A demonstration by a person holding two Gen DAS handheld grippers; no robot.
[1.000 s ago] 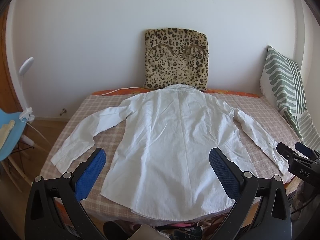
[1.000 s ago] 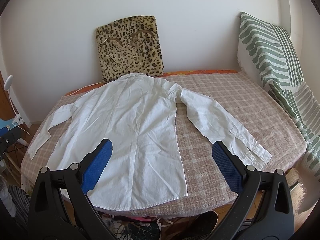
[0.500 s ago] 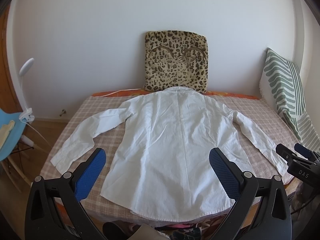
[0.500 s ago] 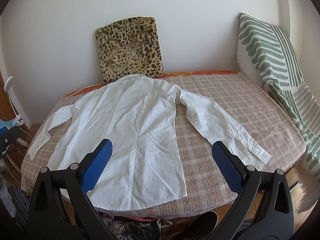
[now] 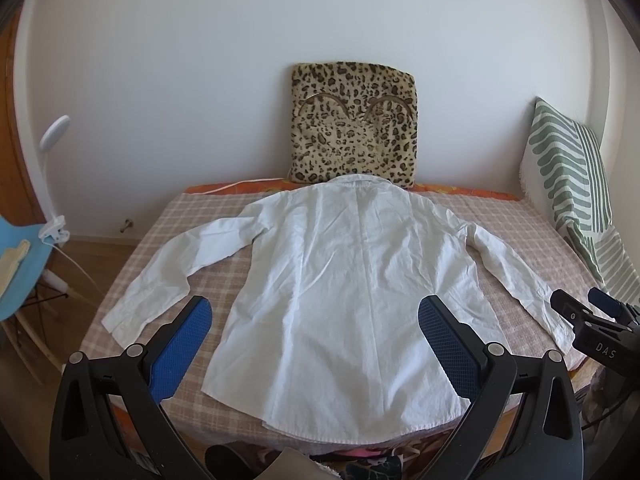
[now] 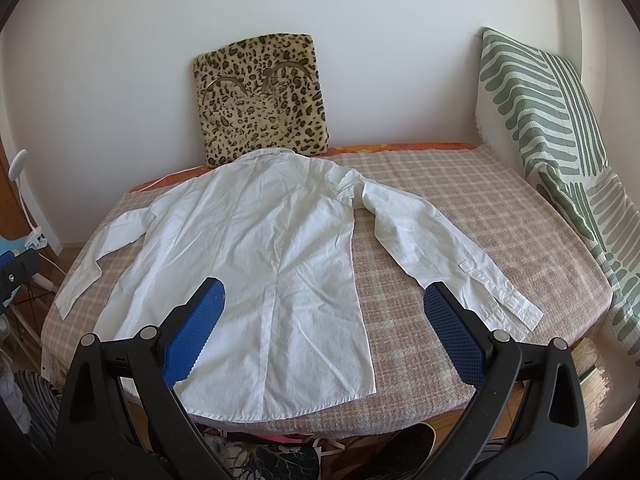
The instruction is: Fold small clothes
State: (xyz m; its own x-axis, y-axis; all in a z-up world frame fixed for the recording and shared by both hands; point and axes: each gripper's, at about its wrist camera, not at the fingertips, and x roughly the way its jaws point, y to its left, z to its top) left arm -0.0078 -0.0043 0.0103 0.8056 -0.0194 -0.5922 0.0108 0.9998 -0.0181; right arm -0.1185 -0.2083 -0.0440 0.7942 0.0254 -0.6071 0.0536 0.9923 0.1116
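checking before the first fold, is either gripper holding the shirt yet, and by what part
Nothing is held. The left gripper and right gripper are both open, above the white shirt, which lies flat.

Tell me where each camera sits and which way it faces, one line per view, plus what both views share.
Left wrist: sits on the left tongs, near the bed's front edge, facing the wall across the shirt; its own open blue fingers show, and the right tongs at right.
Right wrist: sits on the right tongs, further right, facing the same way; its open blue fingers show, with the right sleeve ahead.
Shared: shirt, leopard cushion, striped cushion, lamp.
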